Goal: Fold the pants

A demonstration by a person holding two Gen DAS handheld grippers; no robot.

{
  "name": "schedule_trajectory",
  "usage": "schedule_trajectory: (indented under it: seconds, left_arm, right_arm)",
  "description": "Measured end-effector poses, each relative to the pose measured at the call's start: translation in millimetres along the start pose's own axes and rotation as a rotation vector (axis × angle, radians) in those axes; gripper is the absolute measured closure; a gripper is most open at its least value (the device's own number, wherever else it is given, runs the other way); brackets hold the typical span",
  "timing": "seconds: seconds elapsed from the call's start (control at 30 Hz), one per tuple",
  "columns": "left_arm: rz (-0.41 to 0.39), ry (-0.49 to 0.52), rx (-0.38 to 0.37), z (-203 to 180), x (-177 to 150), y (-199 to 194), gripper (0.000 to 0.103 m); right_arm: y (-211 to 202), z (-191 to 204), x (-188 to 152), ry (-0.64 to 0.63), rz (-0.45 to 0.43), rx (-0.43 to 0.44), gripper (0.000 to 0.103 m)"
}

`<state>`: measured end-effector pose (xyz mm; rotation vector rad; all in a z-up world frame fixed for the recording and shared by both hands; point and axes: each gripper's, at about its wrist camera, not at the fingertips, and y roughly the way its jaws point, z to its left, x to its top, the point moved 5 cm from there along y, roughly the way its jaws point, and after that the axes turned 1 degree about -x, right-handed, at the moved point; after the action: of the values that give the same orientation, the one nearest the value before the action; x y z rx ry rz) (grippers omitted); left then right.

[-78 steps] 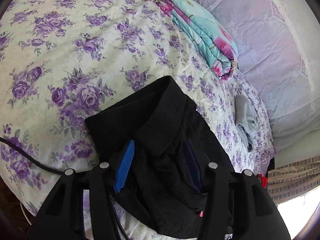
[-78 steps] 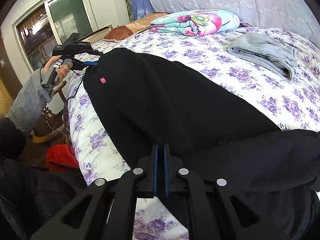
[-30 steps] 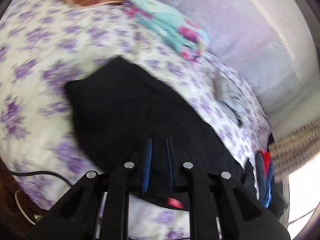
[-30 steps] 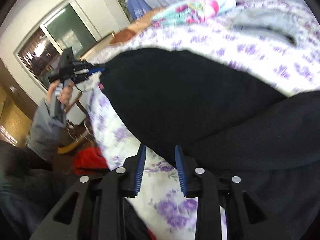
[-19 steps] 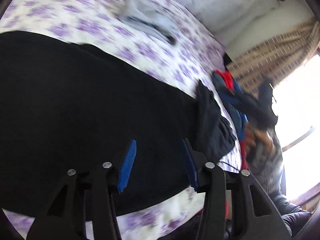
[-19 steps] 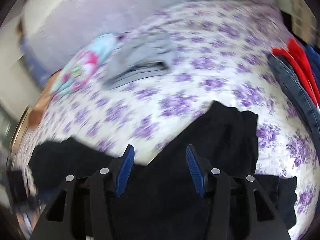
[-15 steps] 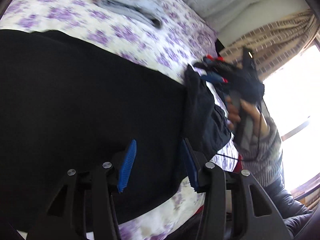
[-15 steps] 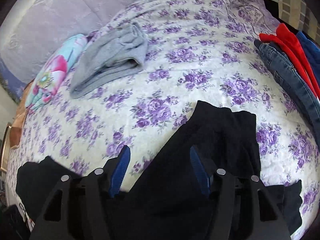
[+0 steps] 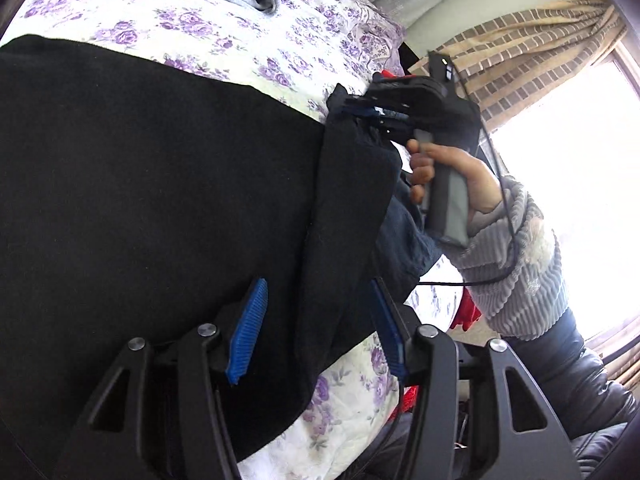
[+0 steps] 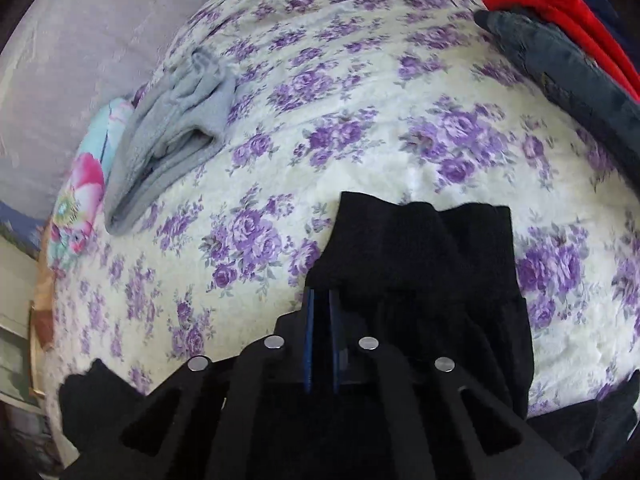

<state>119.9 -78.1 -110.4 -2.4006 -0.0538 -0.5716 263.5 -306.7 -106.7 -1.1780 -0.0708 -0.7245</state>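
Black fabric pants (image 9: pixel 152 184): lying spread over the bed in the left wrist view, filling the frame from 9 o'clock to the centre; in the right wrist view a folded cuff end (image 10: pixel 424 248) is rising at about 5 o'clock from the centre.

Left gripper (image 9: pixel 316 332): its blue ribbed fingers (image 9: pixel 248 328) are standing wide apart at 6 o'clock, hovering over the dark cloth and holding nothing.

Right gripper (image 10: pixel 320 340): its blue pads are sitting nearly together with only a thin slit between them, pinching the edge of the pants at 6 o'clock; in the left wrist view the same tool (image 9: pixel 416 108) is showing at 1 o'clock, biting the far corner of the cloth.

Right hand (image 9: pixel 452 176): wrapping the grey handle, at 3 o'clock in the left wrist view, in a grey ribbed sleeve (image 9: pixel 516 264).

White bedspread with purple flowers (image 10: pixel 360 128): carrying the pants and stretching across the upper half of the right wrist view.

Folded grey garment (image 10: pixel 176 120): lying at 10 o'clock, well apart from the pants.

Turquoise floral pillow (image 10: pixel 80 192): sitting at 9 o'clock, just beside the grey garment.

Red and dark blue clothes (image 10: pixel 560 40): piled at 2 o'clock along the bed edge.

Brick-patterned curtain (image 9: pixel 520 48): hanging at 1 o'clock beside a bright window.
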Motion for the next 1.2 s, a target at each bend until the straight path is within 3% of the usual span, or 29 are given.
schedule_trajectory:
  seconds: [0.13, 0.27, 0.33, 0.37, 0.4, 0.43, 0.47, 0.63, 0.7, 0.73, 0.8, 0.83, 0.9, 1.07, 1.2]
  left_arm:
    - [0.001, -0.012, -0.016, -1, 0, -3, 0.051]
    - [0.031, -0.025, -0.092, -6, 0, 0, 0.051]
    - [0.033, -0.019, -0.075, -7, 0, 5, 0.051]
    - [0.036, -0.023, -0.070, -6, 1, 8, 0.051]
    - [0.037, -0.025, -0.064, -7, 2, 10, 0.051]
    - [0.037, -0.023, -0.059, -8, 2, 10, 0.051]
    - [0.035, -0.022, -0.055, -9, 2, 10, 0.051]
    - [0.021, -0.034, -0.057, -8, 2, 12, 0.050]
    - [0.020, -0.035, -0.060, -6, 1, 12, 0.049]
    - [0.020, -0.034, -0.062, -6, -2, 11, 0.049]
    - [0.020, -0.034, -0.072, -5, -2, 10, 0.049]
    - [0.021, -0.034, -0.078, -4, -3, 10, 0.049]
    - [0.022, -0.038, -0.093, -1, -4, 9, 0.049]
    - [0.025, -0.046, -0.118, 2, -4, 6, 0.049]
    - [0.024, -0.024, -0.125, 1, -6, 2, 0.049]
  right_arm:
    - [-33, -8, 2, 0.020, -0.097, 0.058, 0.103]
    - [-81, -10, 5, 0.006, -0.179, 0.124, 0.103]
    - [-85, -7, 5, -0.027, -0.138, 0.094, 0.098]
    - [-82, -6, 4, -0.016, -0.124, 0.066, 0.090]
    - [-73, -1, 5, -0.012, -0.096, 0.037, 0.066]
    - [-63, 3, 2, -0.028, -0.070, 0.026, 0.054]
    - [-48, 11, 0, -0.056, -0.040, 0.011, 0.049]
    - [26, 35, -2, -0.083, 0.121, -0.088, 0.048]
    - [35, 46, -6, -0.198, 0.077, -0.171, 0.052]
    - [35, 50, -10, -0.250, 0.067, -0.204, 0.058]
    - [28, 46, -14, -0.263, 0.054, -0.179, 0.092]
    - [22, 37, -12, -0.223, 0.049, -0.132, 0.098]
    - [4, 15, -8, -0.122, 0.021, -0.041, 0.101]
    - [-60, -8, -16, -0.022, -0.108, 0.136, 0.101]
    - [-140, -58, -46, 0.072, -0.255, 0.255, 0.101]
